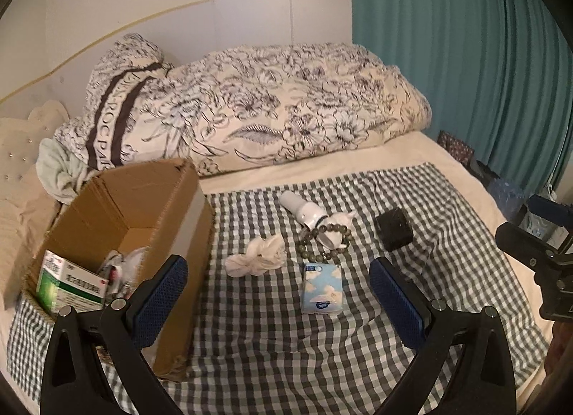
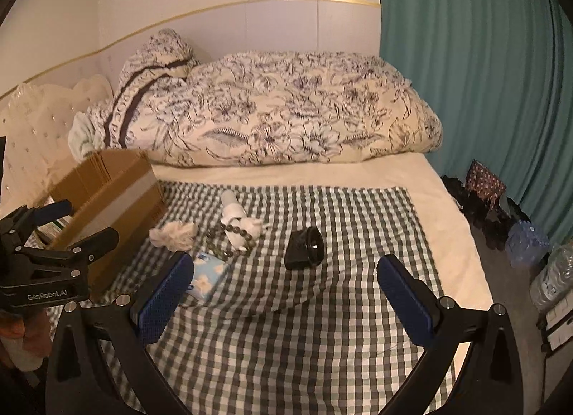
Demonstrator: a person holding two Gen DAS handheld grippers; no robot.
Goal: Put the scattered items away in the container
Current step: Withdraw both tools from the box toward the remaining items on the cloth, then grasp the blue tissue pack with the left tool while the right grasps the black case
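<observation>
Both claws hover above the checked cloth (image 1: 272, 343) on the bed: the left gripper (image 1: 278, 298) and the right gripper (image 2: 285, 295) each stand spread wide and hold nothing. The cardboard box (image 1: 143, 200) sits at the cloth's left edge with a green medicine carton (image 1: 68, 282) inside. Scattered to its right lie a white rag (image 1: 256, 257), tissue pack (image 1: 321, 288), bead bracelet (image 1: 324, 239), white bottle (image 1: 302, 209) and black case (image 1: 394, 228).

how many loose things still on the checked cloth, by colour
white: 3 – bottle, crumpled cloth, small figurine
green-grey: 1 – bead bracelet
light blue: 1 – tissue pack
black: 1 – box
total: 6, all outside the cardboard box
</observation>
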